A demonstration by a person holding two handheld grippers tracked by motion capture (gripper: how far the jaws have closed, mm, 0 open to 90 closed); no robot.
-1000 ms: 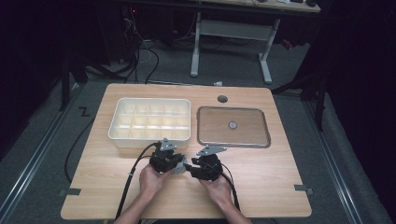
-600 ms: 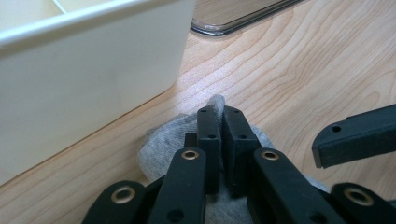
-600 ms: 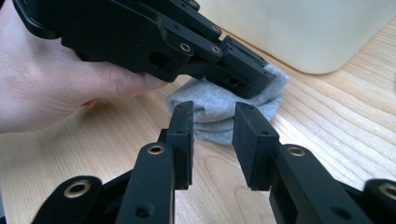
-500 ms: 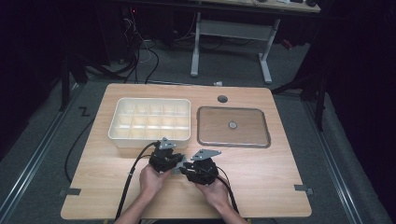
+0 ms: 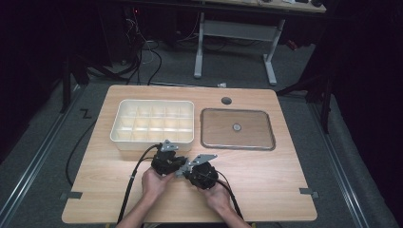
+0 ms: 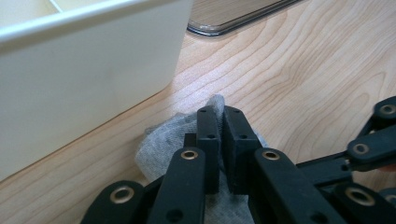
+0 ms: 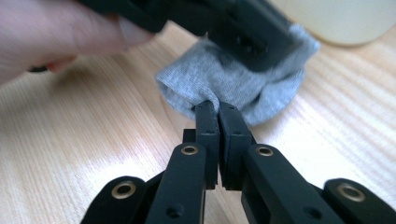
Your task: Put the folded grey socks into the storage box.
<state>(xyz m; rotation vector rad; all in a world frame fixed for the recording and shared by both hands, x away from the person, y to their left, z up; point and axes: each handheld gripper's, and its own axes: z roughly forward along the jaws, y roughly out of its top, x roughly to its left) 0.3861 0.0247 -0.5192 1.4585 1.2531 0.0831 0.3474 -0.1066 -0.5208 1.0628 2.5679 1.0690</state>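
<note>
Now drawn closer together than a second ago, low on the surface (image 5: 266, 180) just in front of the white compartment box (image 5: 153, 121). Suggests both ends of the small grey cloth (image 7: 219, 79) are gathered, ready for folding or lifting. Left tool (image 6: 223, 116) pinched nearly shut on the cloth's bunched edge, fabric spilling out beneath. Right tool (image 7: 217, 112) clamped tight on a fold at the opposite side. Clear tray (image 5: 237, 129) untouched, well apart.

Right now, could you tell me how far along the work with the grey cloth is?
Done: both claws, left and right, are shut on the small grey cloth beside the white divided box. In hand: the cloth is bunched between them. Left: whatever handling follows; the box compartments look empty.
</note>
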